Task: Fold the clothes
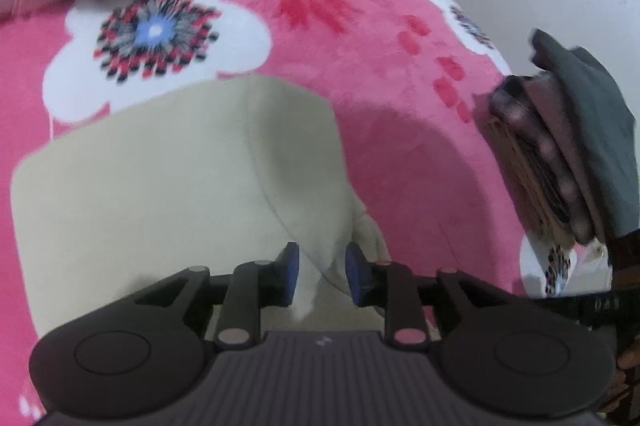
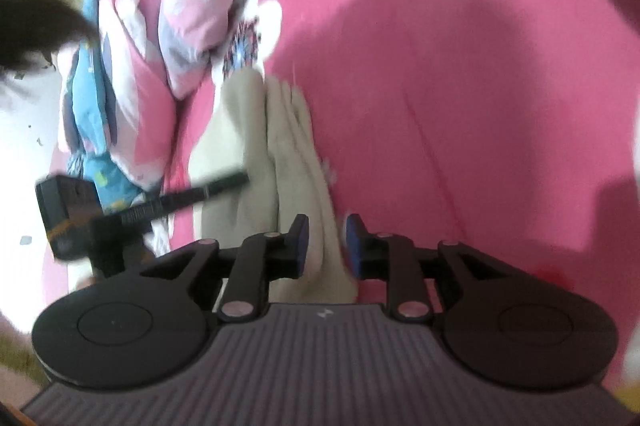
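step: letting go of folded cream garment (image 1: 168, 162) on pink bed blanket (image 1: 360, 38), lower centre | left tool (image 1: 322, 276): narrow gap, cloth edge between pads, apparently loose | right tool (image 2: 323, 246): narrow gap, cloth between, grip unclear | next: likely lift clear, move it to folded stack (image 1: 560, 154) at right edge

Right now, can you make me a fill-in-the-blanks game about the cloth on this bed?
1. The folded cloth is the colour ____.
2. It lies on a blanket that is mostly ____ with white flowers.
3. The stack of folded clothes at the bed's edge has a dark ____ piece on top.
4. The cloth runs between the jaws of the left gripper and of the ____ gripper.

Missing words: cream; pink; grey; right
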`<state>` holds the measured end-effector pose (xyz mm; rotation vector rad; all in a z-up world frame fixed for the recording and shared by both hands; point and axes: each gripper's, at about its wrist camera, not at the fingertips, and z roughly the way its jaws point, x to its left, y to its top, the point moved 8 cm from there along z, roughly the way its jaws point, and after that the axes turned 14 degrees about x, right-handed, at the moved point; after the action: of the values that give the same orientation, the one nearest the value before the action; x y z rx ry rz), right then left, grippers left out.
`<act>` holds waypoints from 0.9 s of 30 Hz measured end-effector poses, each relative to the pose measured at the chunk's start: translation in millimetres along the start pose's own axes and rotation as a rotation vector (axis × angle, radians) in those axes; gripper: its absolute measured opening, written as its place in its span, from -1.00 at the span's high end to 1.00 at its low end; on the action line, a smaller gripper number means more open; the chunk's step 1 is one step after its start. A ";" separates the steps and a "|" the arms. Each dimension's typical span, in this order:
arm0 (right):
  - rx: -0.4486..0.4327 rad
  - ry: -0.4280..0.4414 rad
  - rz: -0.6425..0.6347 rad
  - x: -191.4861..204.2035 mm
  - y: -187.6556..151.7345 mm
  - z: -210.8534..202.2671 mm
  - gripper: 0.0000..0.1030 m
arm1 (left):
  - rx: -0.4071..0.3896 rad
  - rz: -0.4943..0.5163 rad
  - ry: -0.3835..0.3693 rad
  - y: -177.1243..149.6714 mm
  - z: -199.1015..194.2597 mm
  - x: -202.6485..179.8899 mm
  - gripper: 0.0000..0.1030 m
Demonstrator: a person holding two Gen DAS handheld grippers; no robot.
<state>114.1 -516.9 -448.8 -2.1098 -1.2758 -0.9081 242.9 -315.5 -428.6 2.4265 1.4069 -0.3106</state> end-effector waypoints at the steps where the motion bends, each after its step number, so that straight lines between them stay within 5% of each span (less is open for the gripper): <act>1: 0.012 0.001 0.011 -1.1 -8.3 0.4 0.60 | 0.004 0.041 -0.005 -2.3 -2.8 -7.0 0.44; 11: -0.001 0.084 0.070 -5.3 -19.7 18.8 0.58 | 0.202 0.529 -0.114 -42.9 17.0 -77.6 0.10; 20: 0.007 0.092 -0.011 4.0 -7.5 22.4 0.58 | 0.250 0.639 -0.152 -35.1 16.1 -70.9 -0.16; 27: 0.018 0.057 -0.067 14.7 8.5 37.6 0.58 | 0.256 0.724 -0.084 -48.0 25.0 -71.0 0.04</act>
<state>137.2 -485.7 -462.7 -2.0232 -1.3271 -0.9743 165.5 -359.4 -435.3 2.8839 0.4031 -0.4154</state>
